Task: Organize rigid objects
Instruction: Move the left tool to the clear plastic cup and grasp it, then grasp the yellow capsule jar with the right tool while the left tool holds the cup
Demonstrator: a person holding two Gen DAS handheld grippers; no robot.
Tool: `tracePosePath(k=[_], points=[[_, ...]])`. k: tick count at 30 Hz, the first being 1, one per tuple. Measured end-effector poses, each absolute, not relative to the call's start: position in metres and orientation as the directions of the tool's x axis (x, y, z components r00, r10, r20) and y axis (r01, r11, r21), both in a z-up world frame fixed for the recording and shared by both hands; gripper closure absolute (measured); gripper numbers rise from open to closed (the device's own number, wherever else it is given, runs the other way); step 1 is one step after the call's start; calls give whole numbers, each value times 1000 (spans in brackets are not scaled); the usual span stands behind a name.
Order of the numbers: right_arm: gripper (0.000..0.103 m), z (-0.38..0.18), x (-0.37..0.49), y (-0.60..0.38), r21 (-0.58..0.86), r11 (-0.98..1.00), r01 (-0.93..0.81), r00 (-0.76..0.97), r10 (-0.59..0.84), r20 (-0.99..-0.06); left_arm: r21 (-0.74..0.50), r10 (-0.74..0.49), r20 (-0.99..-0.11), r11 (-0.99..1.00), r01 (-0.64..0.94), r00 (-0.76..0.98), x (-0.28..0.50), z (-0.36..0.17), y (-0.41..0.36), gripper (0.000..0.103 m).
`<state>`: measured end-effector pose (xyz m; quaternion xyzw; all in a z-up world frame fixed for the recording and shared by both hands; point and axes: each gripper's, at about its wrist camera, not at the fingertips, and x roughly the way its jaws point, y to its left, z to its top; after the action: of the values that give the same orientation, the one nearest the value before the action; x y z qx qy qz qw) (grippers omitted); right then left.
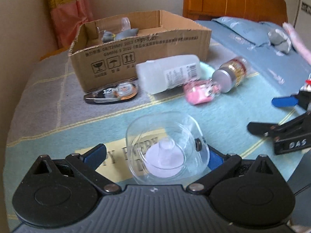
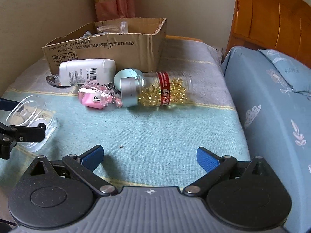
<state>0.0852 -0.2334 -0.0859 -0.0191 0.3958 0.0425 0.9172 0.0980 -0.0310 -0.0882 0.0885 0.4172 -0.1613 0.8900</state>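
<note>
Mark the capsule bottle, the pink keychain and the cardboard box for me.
capsule bottle (image 2: 165, 89): right wrist view, on its red label band.
pink keychain (image 2: 93, 99): right wrist view, on the pink body.
cardboard box (image 2: 108, 52): right wrist view, on its printed front wall.

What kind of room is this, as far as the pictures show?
Most likely a bedroom: the objects lie on a bed blanket, with a wooden headboard, a blue pillow and a curtain behind.
</note>
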Motion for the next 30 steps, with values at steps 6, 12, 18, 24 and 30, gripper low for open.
tracePosePath(k=[6, 12, 18, 24, 30], points=[[0, -87, 83, -235, -17, 992, -123, 687, 73, -723, 70, -155, -761, 946, 317, 630, 103, -95, -14, 1], [0, -90, 79, -238, -19, 987, -160, 716, 103, -691, -10, -185, -755, 962, 272, 629, 107, -102, -9, 0], [0, -91, 90, -244, -20, 975, -219, 724, 149, -673, -13, -185, -757, 963, 268, 627, 110, -102, -9, 1], [0, -91, 115, -253, -22, 974, -225, 722, 152, -675, -13, -179, -751, 966, 258, 635, 110, -103, -10, 1], [0, -89, 133, -254, -15, 966, -259, 700, 178, -692, -13, -175, -749, 968, 251, 639, 110, -104, -11, 1]])
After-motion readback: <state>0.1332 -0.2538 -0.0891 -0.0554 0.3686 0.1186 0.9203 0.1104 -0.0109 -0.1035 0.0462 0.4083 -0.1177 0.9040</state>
